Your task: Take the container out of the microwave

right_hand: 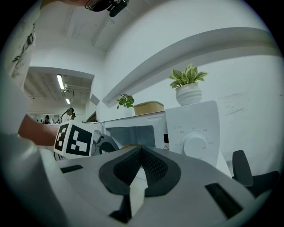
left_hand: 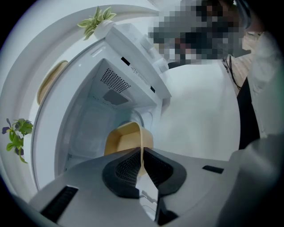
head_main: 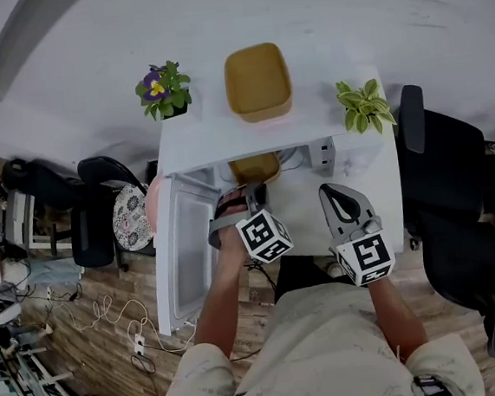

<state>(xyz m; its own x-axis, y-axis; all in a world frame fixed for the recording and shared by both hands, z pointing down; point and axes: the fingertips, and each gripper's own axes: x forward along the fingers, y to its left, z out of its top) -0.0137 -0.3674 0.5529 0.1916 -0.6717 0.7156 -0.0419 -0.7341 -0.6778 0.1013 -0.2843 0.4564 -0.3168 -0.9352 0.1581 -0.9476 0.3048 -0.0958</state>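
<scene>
A yellow container [head_main: 255, 168] sits at the mouth of the open white microwave [head_main: 348, 153]. My left gripper [head_main: 246, 197] reaches into the opening and is shut on the container's side wall. In the left gripper view the thin yellow wall [left_hand: 126, 137] runs between the two black pads of the left gripper [left_hand: 142, 153], with the white cavity [left_hand: 95, 117] behind it. My right gripper [head_main: 339, 197] hovers in front of the control panel, shut with nothing in it. The right gripper [right_hand: 141, 150] points at the microwave's front, near the dial [right_hand: 195, 142].
The microwave door [head_main: 187, 246] hangs open to the left. On top of the microwave stand a second yellow container [head_main: 257, 81], a flowering plant [head_main: 164, 89] and a green plant [head_main: 364, 105]. Black office chairs [head_main: 457, 207] flank the table.
</scene>
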